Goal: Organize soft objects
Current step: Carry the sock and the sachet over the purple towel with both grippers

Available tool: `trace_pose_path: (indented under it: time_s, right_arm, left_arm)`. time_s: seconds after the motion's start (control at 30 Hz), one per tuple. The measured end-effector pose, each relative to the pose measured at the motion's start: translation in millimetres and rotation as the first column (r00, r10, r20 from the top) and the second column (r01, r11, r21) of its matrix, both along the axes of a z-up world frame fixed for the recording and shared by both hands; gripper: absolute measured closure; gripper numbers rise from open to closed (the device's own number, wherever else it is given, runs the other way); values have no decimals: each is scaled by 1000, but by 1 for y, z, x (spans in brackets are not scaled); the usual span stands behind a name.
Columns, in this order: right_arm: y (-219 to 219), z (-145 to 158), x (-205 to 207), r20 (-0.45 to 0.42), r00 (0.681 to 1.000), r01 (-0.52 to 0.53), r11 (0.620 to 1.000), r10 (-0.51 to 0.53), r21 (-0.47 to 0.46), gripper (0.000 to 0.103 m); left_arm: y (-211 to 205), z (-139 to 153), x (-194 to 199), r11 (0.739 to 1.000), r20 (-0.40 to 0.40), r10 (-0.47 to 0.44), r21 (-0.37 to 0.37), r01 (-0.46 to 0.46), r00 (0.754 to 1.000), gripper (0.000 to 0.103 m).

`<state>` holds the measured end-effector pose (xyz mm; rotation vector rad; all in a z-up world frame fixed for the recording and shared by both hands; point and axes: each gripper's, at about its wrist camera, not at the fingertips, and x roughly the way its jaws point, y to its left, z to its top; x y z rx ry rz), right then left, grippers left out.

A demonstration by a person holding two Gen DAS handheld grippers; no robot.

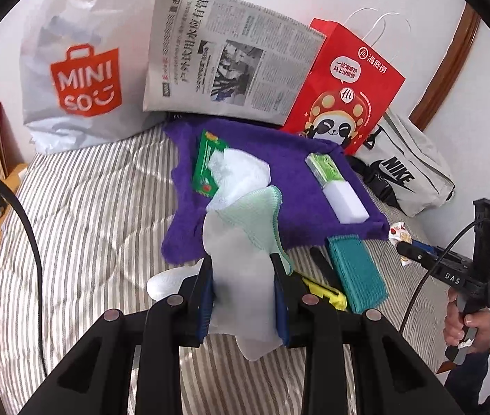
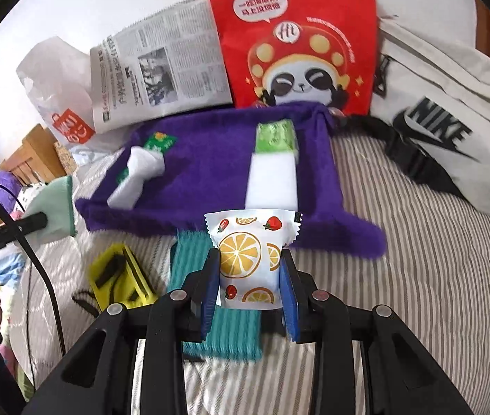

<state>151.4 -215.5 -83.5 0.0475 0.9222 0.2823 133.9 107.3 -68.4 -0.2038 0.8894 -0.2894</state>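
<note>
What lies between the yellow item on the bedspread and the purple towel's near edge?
In the right wrist view, only the teal ribbed cloth lies between the yellow item and the purple towel.

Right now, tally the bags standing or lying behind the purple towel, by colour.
White: 2, the Miniso plastic bag and the Nike bag
Red: 1, the panda paper bag
Total: 3, all behind the purple towel
</note>
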Motion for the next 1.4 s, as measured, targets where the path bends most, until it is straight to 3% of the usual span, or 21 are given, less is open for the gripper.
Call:
trace_pose_path:
  time_s: [0.33, 0.83, 1.03, 1.4]
  right_arm:
    - [24, 14, 59, 25, 999, -38, 999, 38, 1, 70]
    - [53, 29, 141, 62, 997, -55, 998, 54, 11, 70]
    - [57, 15, 156, 47, 998, -28, 1000, 28, -1, 70]
    - [68, -26, 170, -30, 999, -29, 999, 28, -22, 70]
  left_arm:
    - [-10, 11, 48, 1000, 7, -22, 19, 22, 1000, 75]
    - [-19, 16, 140, 999, -3, -26, -25, 26, 1000, 75]
    - [-31, 1, 168, 999, -26, -27, -31, 26, 999, 75]
    - [-35, -19, 178, 999, -58, -27, -18, 26, 998, 75]
